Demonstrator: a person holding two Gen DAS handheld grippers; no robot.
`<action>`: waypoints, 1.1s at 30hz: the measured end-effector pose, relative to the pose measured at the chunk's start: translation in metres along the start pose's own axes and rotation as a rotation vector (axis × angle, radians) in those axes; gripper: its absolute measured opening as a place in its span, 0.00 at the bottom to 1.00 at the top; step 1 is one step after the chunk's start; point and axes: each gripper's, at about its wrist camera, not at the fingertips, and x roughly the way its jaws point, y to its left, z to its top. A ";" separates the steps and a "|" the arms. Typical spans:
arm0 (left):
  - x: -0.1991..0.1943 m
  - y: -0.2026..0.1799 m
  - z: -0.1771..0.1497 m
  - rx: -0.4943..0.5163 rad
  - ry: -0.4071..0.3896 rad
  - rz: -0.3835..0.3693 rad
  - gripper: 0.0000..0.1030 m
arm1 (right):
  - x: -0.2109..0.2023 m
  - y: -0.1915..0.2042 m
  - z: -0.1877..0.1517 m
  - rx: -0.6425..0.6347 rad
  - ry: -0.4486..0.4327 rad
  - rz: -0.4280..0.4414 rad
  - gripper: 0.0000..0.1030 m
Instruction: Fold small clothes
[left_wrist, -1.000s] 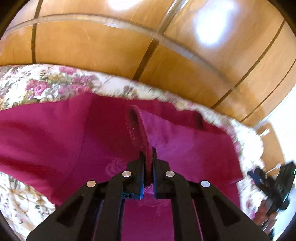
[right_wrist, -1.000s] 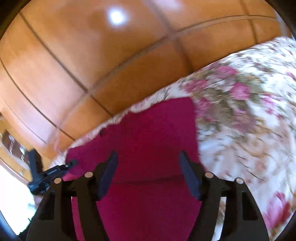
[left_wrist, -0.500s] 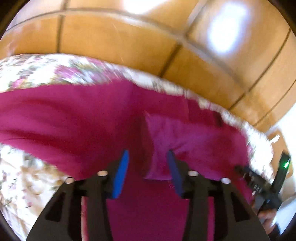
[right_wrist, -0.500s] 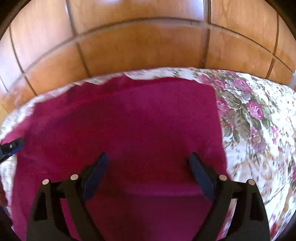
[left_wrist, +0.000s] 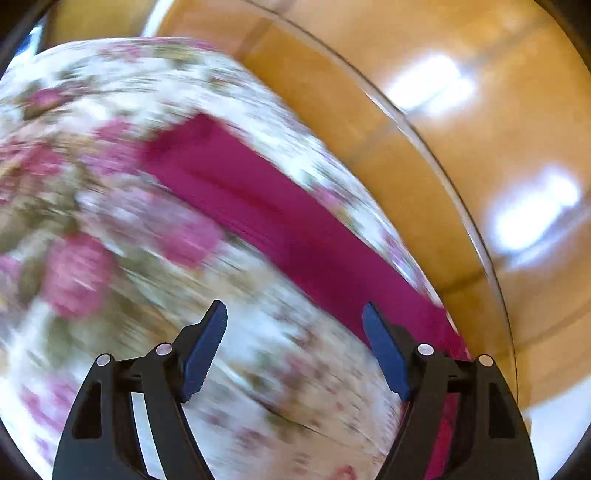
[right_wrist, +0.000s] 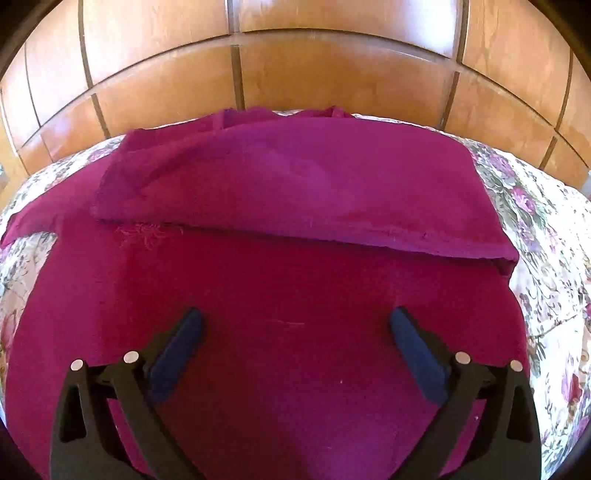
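Note:
A dark magenta cloth (right_wrist: 295, 280) lies spread on a floral bedspread (right_wrist: 546, 236). Its far part is folded over toward me, with a frayed edge running across the middle. My right gripper (right_wrist: 295, 325) is open and empty, hovering over the near, single-layer part of the cloth. My left gripper (left_wrist: 295, 317) is open and empty over the floral bedspread (left_wrist: 110, 258). In the blurred left wrist view the cloth (left_wrist: 280, 221) shows as a strip beyond and to the right of the fingers.
A glossy wooden panelled headboard (right_wrist: 295, 74) rises right behind the bed; it also fills the right of the left wrist view (left_wrist: 461, 147). The bedspread extends to the left and right of the cloth.
My left gripper let go of the pinched cloth edge, opened wide and swung left off the cloth over the bedspread. The folded flap now lies flat. My right gripper stayed open and pulled back slightly.

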 end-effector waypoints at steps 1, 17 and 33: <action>0.000 0.012 0.008 -0.053 0.000 -0.009 0.73 | 0.002 0.000 0.000 0.000 0.002 -0.005 0.98; 0.034 0.059 0.075 -0.247 -0.049 0.014 0.11 | -0.002 0.003 -0.006 -0.002 -0.028 -0.014 0.98; 0.031 -0.211 -0.102 0.528 0.180 -0.320 0.11 | -0.003 -0.002 -0.007 0.019 -0.036 0.013 0.98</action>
